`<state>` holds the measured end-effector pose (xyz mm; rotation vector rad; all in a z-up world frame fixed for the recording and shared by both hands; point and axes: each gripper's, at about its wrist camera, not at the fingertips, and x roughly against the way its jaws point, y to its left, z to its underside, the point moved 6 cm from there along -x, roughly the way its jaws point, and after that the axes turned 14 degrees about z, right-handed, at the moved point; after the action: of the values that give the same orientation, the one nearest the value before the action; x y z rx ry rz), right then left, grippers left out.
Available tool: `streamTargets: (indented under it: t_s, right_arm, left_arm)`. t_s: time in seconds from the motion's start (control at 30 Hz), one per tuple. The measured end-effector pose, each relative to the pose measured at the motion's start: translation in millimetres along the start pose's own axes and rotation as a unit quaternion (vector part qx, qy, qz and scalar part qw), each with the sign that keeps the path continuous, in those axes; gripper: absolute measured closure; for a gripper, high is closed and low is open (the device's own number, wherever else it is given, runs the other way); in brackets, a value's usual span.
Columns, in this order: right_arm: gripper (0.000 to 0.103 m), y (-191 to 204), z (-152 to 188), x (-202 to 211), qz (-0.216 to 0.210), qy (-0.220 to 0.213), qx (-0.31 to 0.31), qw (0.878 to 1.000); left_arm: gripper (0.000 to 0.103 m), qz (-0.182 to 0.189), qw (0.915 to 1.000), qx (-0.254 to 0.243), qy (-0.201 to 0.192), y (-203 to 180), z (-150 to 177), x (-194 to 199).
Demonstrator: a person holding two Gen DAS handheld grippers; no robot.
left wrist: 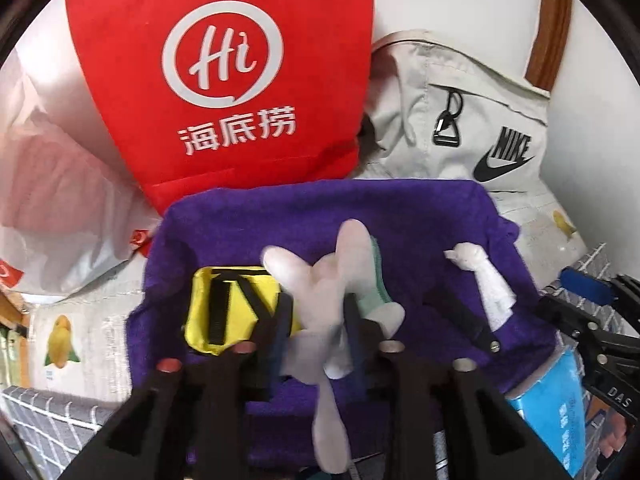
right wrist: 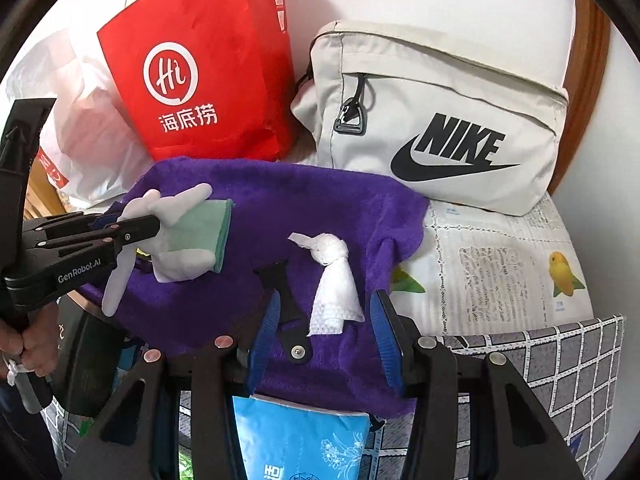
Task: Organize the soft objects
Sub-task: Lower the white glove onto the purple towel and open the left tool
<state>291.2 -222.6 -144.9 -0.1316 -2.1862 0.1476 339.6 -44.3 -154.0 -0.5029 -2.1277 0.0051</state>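
Observation:
A purple towel (left wrist: 400, 220) (right wrist: 300, 200) is spread on the surface. A white glove with a green cuff (left wrist: 332, 280) (right wrist: 188, 232) hangs blurred between the fingers of my left gripper (left wrist: 318, 304) (right wrist: 154, 224). The jaws stand apart and the pads do not clamp it. A yellow pouch with a black strap (left wrist: 232, 304) lies just left of the glove. My right gripper (right wrist: 326, 332) is open low over the towel. A knotted white cloth (right wrist: 334, 280) (left wrist: 488, 284) and a black strap with a snap (right wrist: 286, 304) lie untouched between its blue pads.
A red paper bag (right wrist: 200, 80) and a beige Nike bag (right wrist: 440, 120) stand behind the towel against the wall. A white plastic bag (right wrist: 80, 120) sits far left. A blue tissue pack (right wrist: 300, 440) lies at the near edge. A person's hand (right wrist: 32, 352) holds the left gripper.

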Motion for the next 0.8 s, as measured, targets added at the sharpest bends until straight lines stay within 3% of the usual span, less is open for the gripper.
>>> streamTargets:
  t_s: [0.1, 0.17, 0.47, 0.8]
  right_arm:
    - [0.056, 0.2, -0.5, 4.0, 0.011, -0.006, 0.002, 1.000]
    - [0.056, 0.8, -0.3, 8.2, 0.015, -0.009, 0.004, 1.000]
    - [0.056, 7.9, 8.1, 40.2, 0.013, -0.022, 0.008, 1.000]
    - [0.056, 17.7, 32.5, 92.1, -0.002, -0.039, 0.009, 0.999]
  left_arm:
    - [0.047, -0.006, 0.9999, 0.003, -0.013, 0.4, -2.1, 8.1]
    - [0.043, -0.012, 0.9998, 0.005, -0.017, 0.6, -3.2, 13.5]
    - [0.043, -0.022, 0.9993, 0.005, -0.029, -5.6, 3.4, 50.3]
    - [0.043, -0.041, 0.9978, 0.003, -0.052, -15.3, 33.4, 113.4]
